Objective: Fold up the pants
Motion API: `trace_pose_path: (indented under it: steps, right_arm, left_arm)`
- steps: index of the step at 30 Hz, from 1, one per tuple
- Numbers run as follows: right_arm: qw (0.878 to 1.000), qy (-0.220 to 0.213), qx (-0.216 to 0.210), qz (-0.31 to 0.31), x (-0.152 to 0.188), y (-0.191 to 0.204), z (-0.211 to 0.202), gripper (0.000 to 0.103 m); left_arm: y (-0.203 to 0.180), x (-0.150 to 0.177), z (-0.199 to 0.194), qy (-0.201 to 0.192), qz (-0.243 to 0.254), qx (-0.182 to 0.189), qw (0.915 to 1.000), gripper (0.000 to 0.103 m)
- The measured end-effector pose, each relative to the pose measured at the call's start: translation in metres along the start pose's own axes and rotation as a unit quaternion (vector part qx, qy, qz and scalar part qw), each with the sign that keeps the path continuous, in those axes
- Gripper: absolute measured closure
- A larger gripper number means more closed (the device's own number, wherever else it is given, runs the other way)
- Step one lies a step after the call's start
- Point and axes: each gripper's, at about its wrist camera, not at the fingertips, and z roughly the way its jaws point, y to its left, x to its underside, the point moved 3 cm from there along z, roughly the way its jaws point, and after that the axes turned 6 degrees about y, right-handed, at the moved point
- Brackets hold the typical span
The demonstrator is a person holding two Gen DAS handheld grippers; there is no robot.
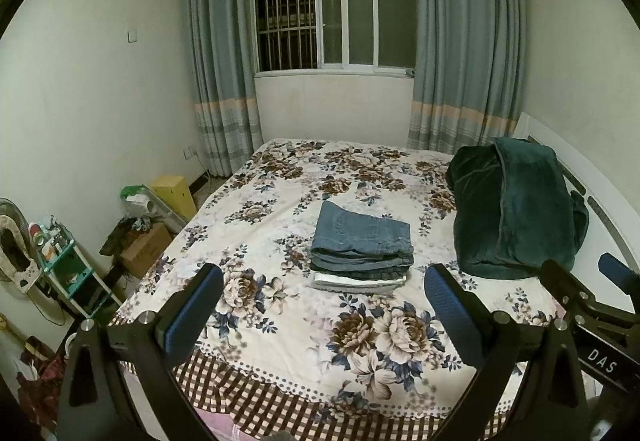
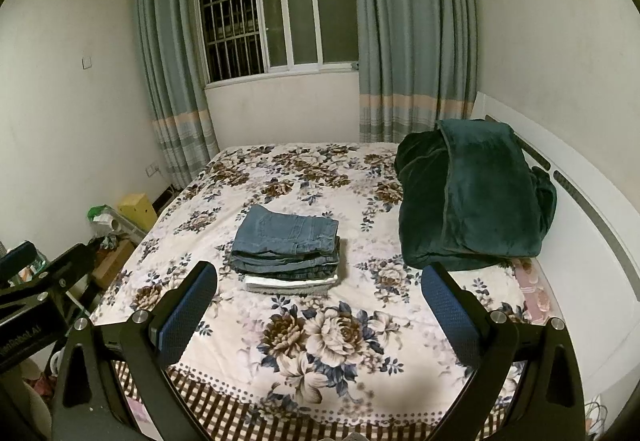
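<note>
- Left wrist view: the left tool (image 1: 324,305) hangs over the near end of the bed (image 1: 280,321), its two blue-padded fingers (image 1: 192,315) spread wide with nothing between them.
- The lower parts of both fingers run out of the frame at the bottom. The right tool (image 1: 592,281) shows only in part at the right edge, so its spread cannot be told from here.
- The folded pants (image 1: 362,237) lie near the middle of the bed, on top of a small stack. They are blue denim, folded into a compact rectangle with layered fold edges facing the camera. The long side runs left to right.
- Under them sit darker folded layers and a white one (image 1: 358,281); what these garments are is hard to make out.
- A dark green blanket (image 1: 516,209) is heaped to the right of the stack, apart from it.
- Right wrist view: the right tool (image 2: 320,305) is likewise wide open and holds nothing, over the bed's (image 2: 248,341) near edge.
- The pants (image 2: 286,235) sit left of centre on the same stack, the long side again across the frame.
- The blanket (image 2: 476,197) covers the far right of the bed. The left tool (image 2: 36,273) is cut off at the left edge.
</note>
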Motion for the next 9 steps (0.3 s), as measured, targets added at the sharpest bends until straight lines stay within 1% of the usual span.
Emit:
trace_pose_path:
  steps: [4,9]
  right_arm:
    - [1.0,-0.001,0.0,0.001,0.0005,0.0004,-0.0004,0.0]
    - [1.0,-0.001,0.0,0.001,-0.0003,0.0005,-0.0005,0.0]
  left_arm:
    - [0.0018,0.0003,-0.001,0.001,0.0,0.002,1.0,0.0]
    - [0.0039,0.0001,-0.0033,-0.009,0.0,-0.001,1.0,0.0]
